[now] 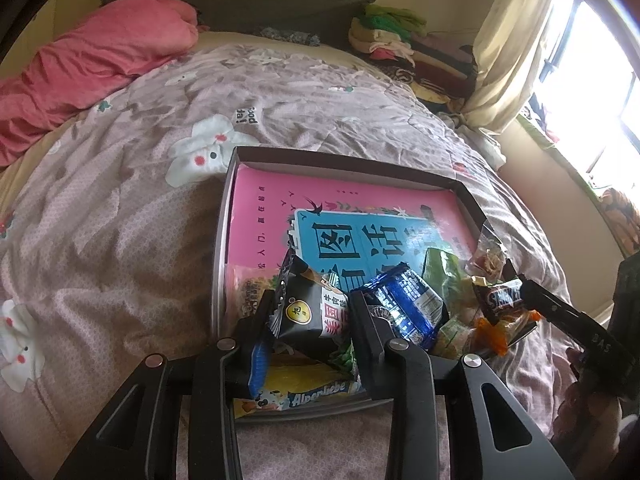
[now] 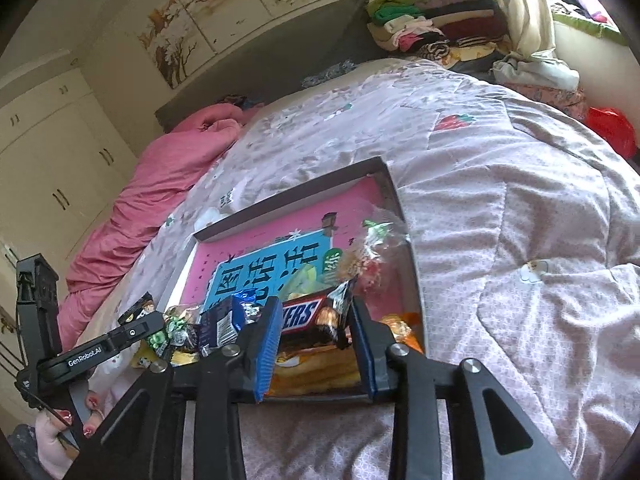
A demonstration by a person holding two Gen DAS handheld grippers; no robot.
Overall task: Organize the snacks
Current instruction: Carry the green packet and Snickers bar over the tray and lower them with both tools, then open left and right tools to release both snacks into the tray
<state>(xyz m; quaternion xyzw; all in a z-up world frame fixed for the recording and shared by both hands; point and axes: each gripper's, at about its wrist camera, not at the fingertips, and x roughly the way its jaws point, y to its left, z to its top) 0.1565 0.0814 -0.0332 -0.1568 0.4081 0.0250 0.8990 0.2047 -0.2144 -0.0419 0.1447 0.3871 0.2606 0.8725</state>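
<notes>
Right claw [image 2: 316, 344] straddles a Snickers bar [image 2: 306, 314]; nearby, Alpenliebe pack [image 1: 316, 396].

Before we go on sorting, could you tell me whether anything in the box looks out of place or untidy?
Yes: the snacks are heaped at the near end of the box, leaving the far end bare. An orange wrapper hangs over the right rim, and a yellow sweet bag overlaps the near rim.

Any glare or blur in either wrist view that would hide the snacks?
Left wrist: the window is blown out at right, but the snack box stays evenly lit and sharp. Right wrist: the Snickers bar label is readable; fisheye bends the bed edges in both.
</notes>
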